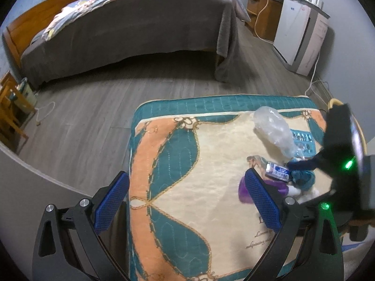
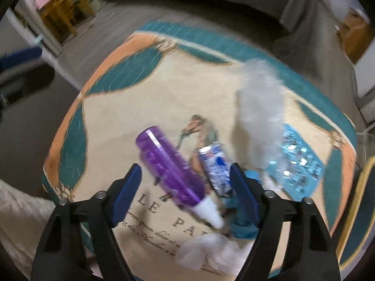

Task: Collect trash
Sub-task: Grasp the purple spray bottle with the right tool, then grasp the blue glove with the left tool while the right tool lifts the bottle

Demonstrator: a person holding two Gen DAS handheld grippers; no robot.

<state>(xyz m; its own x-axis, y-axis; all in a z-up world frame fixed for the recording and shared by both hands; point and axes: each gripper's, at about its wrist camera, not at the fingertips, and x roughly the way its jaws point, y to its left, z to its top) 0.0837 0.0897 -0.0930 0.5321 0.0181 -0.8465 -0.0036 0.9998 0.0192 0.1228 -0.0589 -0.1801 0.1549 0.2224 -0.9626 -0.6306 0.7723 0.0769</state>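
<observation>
While unheld, purple bottle [image 2: 170, 164] between spread right fingers [image 2: 127, 195]

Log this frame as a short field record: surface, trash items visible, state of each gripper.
surface: patterned quilted mat above a grey wood floor
trash: purple bottle with white cap, small blue-white can, clear plastic bag, blister pack, white tissue
left gripper: open, holding nothing
right gripper: open, above the bottle and can
image: right wrist view motion-blurred

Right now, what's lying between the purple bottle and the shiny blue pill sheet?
A crumpled blue-and-white wrapper lies between the purple bottle and the pill sheet, with the clear plastic bag just behind. The right wrist view shows it.
</observation>
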